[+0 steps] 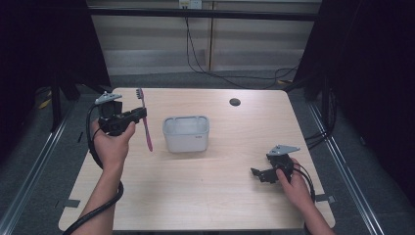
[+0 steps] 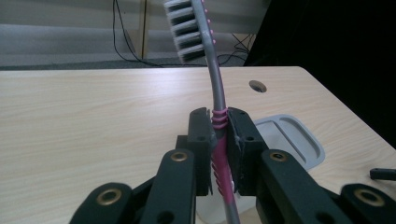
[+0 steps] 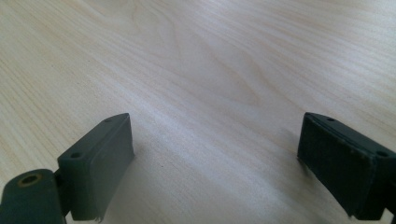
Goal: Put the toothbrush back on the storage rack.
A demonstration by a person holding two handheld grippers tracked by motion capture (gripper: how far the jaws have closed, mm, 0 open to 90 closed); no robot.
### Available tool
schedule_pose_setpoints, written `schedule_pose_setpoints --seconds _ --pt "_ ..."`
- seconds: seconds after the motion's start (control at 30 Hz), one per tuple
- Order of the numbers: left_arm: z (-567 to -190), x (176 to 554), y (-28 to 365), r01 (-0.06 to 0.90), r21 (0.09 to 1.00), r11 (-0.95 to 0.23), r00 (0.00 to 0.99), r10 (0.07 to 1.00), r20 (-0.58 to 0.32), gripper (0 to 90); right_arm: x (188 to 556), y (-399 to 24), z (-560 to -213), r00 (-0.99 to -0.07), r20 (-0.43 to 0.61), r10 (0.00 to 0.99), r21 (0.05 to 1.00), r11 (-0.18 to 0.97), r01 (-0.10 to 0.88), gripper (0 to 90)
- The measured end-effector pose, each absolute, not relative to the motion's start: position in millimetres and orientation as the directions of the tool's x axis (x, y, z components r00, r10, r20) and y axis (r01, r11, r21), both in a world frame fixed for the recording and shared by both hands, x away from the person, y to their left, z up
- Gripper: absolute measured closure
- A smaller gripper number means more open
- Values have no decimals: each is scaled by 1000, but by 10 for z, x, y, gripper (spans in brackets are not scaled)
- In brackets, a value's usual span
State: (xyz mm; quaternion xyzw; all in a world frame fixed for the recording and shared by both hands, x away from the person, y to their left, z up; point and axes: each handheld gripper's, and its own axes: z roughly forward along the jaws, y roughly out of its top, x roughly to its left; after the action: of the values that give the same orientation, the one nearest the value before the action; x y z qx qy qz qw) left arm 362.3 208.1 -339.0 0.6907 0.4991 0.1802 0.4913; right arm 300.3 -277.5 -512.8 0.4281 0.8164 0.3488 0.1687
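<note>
My left gripper is clenched on the pink-and-grey toothbrush, lifted above the table's far left. The left gripper view gives the ribbed pink grip between the pads and the bristles at the top; the high view gives the whole handle hanging below, just left of the white tub. My right gripper rests near right, jaws spread wide over bare wood.

Toothbrush handle end cut off below claw pads

toothbrush left of container, on table
</note>
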Motion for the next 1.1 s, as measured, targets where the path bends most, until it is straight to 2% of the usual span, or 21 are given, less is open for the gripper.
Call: schedule_pose_setpoints --seconds 1.1 --pt "-3221 3809 1818 423 906 4 454 865 -216 807 3003 -2775 -5129 -577 25 816 715 389 581 99"
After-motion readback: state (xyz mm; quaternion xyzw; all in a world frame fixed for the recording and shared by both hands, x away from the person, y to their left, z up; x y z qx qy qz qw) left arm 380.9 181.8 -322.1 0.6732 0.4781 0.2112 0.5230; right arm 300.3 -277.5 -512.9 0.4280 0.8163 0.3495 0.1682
